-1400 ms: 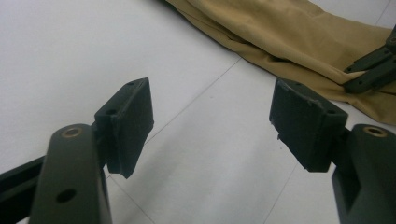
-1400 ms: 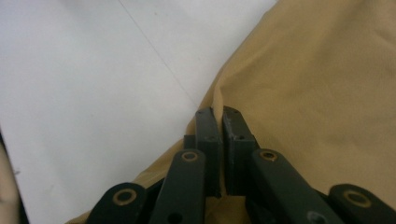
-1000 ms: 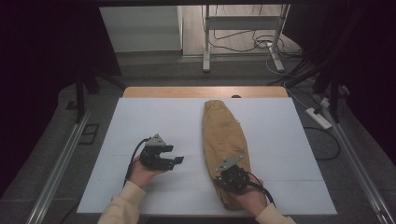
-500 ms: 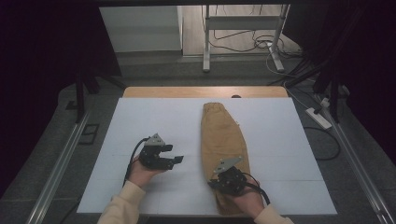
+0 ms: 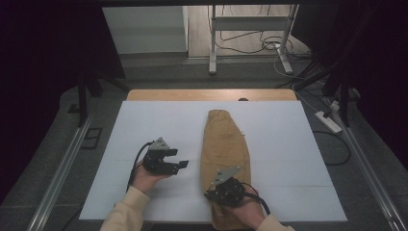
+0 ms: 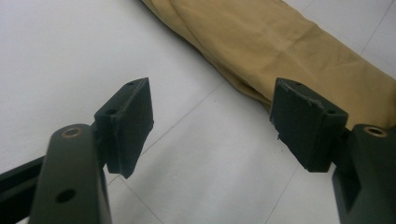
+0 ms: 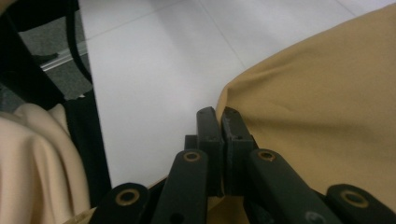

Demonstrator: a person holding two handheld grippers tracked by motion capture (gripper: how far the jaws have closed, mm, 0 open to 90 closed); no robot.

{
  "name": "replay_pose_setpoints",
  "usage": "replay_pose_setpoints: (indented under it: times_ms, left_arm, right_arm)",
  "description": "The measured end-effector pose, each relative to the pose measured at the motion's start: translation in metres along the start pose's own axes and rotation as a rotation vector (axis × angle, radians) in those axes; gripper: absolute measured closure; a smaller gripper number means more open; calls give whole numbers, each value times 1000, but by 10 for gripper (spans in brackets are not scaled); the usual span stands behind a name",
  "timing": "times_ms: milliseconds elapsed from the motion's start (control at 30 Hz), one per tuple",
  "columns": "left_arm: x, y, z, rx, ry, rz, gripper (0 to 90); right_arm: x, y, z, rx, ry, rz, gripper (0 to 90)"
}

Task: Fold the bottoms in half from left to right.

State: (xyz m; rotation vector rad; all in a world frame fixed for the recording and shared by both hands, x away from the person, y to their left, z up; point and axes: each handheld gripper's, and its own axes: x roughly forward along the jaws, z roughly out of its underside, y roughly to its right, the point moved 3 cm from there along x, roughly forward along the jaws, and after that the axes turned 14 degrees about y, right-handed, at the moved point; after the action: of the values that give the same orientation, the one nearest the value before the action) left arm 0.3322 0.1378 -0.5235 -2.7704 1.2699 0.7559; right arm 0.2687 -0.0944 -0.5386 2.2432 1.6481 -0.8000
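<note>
- Right gripper (image 5: 210,195): one, nearest the table's front edge, over the near end of the cloth. In the right gripper view its jaws are pressed together at the cloth's left edge (image 7: 223,122); whether any fabric is pinched between them cannot be told.
- Sleeves: two, cream; the left one (image 5: 124,214) enters from the bottom of the high view, and part of a sleeve (image 7: 32,154) appears at the left of the right gripper view.
- Left gripper (image 5: 184,164): one, held low over bare table, left of the cloth and apart from it. In the left gripper view its two jaws stand wide apart (image 6: 210,126), with nothing between them except white surface.
- Cloth (image 5: 226,144): one, tan, folded into a long narrow strip. It lies on the table right of centre, running from the front edge toward the far edge. Its folded side crosses the top of the left gripper view (image 6: 280,42).
- Table (image 5: 159,120): one, white-topped, with a wooden strip along the far edge.
- Floor beyond: one metal stand (image 5: 250,29), cables, and one power strip (image 5: 328,121) at far right.
</note>
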Motion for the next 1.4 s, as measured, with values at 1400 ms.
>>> replay_pose_setpoints:
  times_ms: [1400]
  left_arm:
    - [-3,-3,-1,-9,12,-5,294]
  right_arm:
    - [4,-37,-3,-23,43,-181,601]
